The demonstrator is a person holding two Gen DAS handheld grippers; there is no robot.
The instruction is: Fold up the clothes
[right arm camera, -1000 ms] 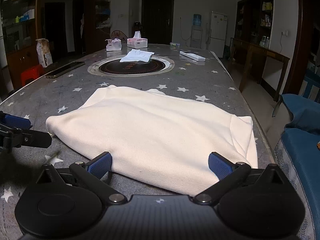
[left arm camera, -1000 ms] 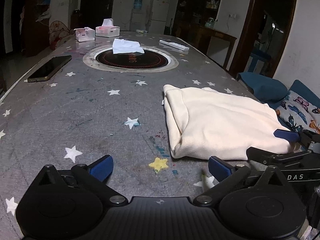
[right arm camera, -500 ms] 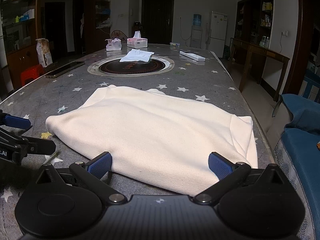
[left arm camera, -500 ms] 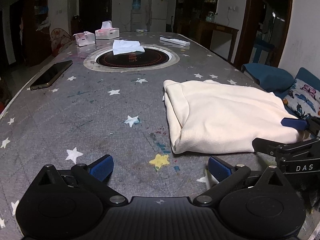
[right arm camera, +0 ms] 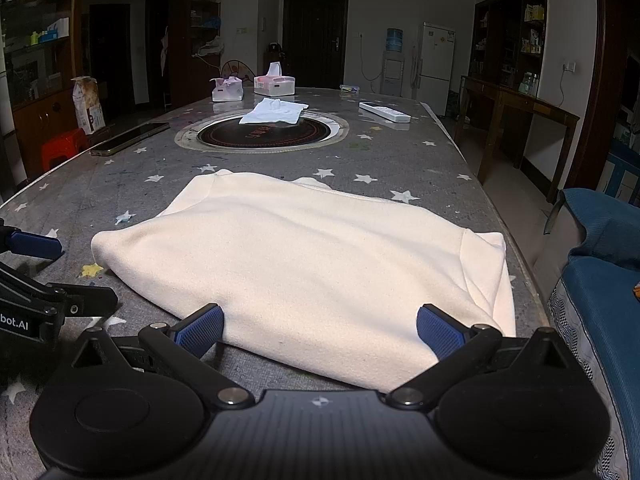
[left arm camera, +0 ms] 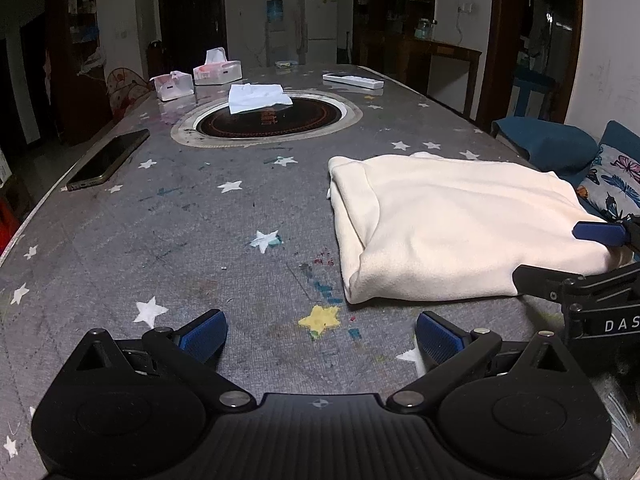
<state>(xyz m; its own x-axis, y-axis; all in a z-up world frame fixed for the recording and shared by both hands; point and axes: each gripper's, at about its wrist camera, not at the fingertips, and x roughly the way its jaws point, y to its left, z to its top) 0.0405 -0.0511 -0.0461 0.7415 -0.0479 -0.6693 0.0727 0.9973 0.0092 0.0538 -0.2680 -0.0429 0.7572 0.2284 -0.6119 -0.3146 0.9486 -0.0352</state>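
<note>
Slowly we pull our left hand-held gripper (left arm camera: 320, 330) back from the folded cream top (right arm camera: 304, 264), which lies flat on the surface (left arm camera: 208, 236). Both stay wide open, holding nothing; our right hand-held gripper (right arm camera: 320, 326) waits at its near edge.

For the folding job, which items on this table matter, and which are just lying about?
Part of the job:
cream garment, already folded over
left gripper, open, over bare tablecloth
right gripper, open, at the garment's near edge

Lying about:
phone
white cloth on the round hotplate
two tissue boxes
remote
</note>
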